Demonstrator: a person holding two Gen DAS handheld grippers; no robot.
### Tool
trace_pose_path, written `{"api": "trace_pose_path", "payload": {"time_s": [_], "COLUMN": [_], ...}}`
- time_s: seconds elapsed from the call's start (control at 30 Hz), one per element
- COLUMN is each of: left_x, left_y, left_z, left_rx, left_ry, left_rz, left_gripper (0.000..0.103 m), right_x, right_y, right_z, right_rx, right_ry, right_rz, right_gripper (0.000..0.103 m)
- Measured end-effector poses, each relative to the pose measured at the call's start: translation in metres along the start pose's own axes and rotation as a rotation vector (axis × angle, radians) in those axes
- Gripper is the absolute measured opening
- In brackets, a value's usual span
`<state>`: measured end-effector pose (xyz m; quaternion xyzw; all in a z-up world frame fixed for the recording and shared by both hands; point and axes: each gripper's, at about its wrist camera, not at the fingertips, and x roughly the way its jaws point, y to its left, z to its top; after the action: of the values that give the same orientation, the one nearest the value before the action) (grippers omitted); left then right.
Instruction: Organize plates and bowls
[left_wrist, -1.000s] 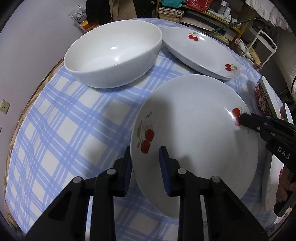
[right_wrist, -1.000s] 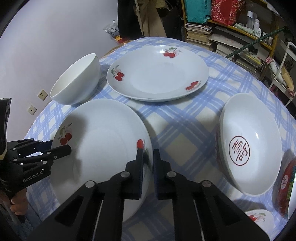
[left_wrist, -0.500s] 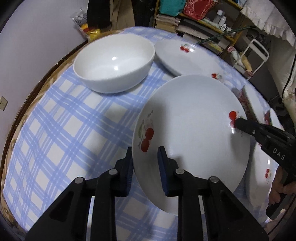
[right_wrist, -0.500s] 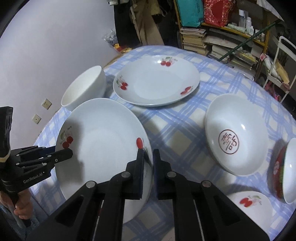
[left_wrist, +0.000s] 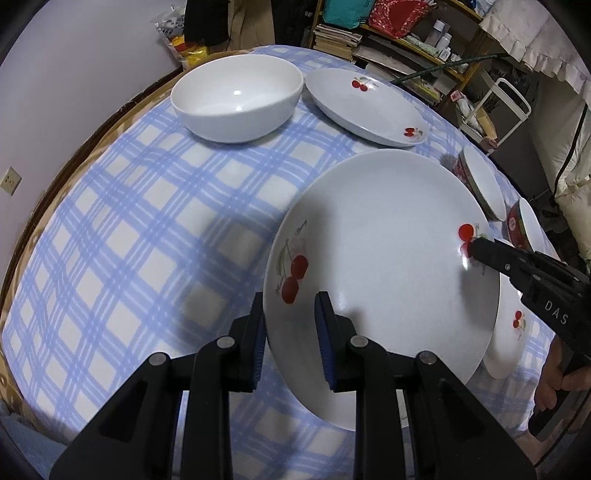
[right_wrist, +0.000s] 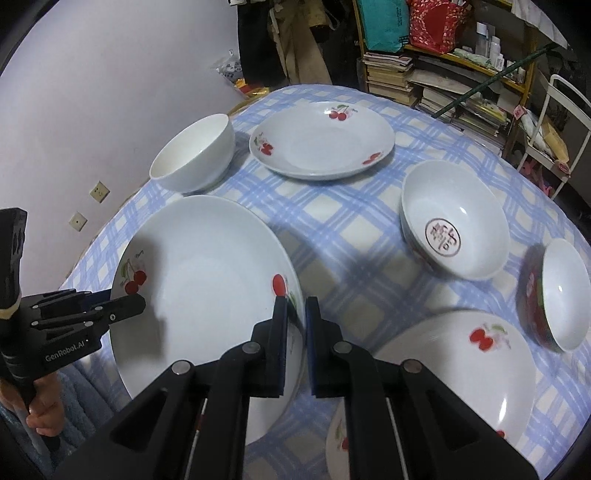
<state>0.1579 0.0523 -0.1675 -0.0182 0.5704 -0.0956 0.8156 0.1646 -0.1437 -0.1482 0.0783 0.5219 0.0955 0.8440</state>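
Observation:
Both grippers hold one large white cherry-print plate (left_wrist: 384, 258) lifted above the table; it also shows in the right wrist view (right_wrist: 207, 280). My left gripper (left_wrist: 290, 321) is shut on its left rim. My right gripper (right_wrist: 295, 317) is shut on the opposite rim and appears in the left wrist view (left_wrist: 476, 249). A second cherry plate (right_wrist: 321, 144) lies at the far side. A third cherry plate (right_wrist: 454, 373) lies below, near the front right.
A plain white bowl (left_wrist: 236, 99) stands at the far left on the blue checked tablecloth (left_wrist: 122, 221). A bowl with a red character (right_wrist: 454, 229) and a red-sided bowl (right_wrist: 554, 295) stand at the right. Shelves and clutter lie beyond the table.
The held plate has risen off the table and shifted toward the right, above the front-right cherry plate. Both grippers moved with it and stay shut on its rims.

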Motion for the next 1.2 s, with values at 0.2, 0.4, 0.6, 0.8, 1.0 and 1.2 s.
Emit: {"api": "trace_pose_path", "payload": {"time_s": [0.2,0.4,0.6,0.8,1.0,1.2], "left_x": [-0.01,-0.003,0.02,0.039,0.046,0.045], "left_y": [-0.009,-0.009,-0.007,-0.012,-0.015,-0.018], "left_z": [-0.009,-0.021,-0.028,-0.035,-0.037,-0.038], "left_rx": [0.014,0.017,0.01,0.024,0.023,0.029], "left_ry": [-0.007,0.037,0.107,0.167,0.174,0.166], "left_rz": [0.007,0.037,0.053,0.064,0.076,0.09], "left_gripper": [0.025,0.025,0.025,0.025,0.025,0.025], "right_x": [-0.012,-0.005,0.018,0.033,0.038,0.038], "right_y": [0.0,0.003,-0.001,-0.002,0.002,0.003], "right_z": [-0.012,-0.023,-0.034,-0.041,-0.042,-0.041], "right_rx": [0.015,0.008,0.015,-0.003,-0.028,-0.026], "right_ry": [-0.001,0.038,0.106,0.146,0.144,0.143], "right_rz": [-0.01,-0.014,-0.023,-0.062,-0.08,-0.081], "right_gripper": [0.011,0.011,0.012,0.014,0.014,0.014]}}
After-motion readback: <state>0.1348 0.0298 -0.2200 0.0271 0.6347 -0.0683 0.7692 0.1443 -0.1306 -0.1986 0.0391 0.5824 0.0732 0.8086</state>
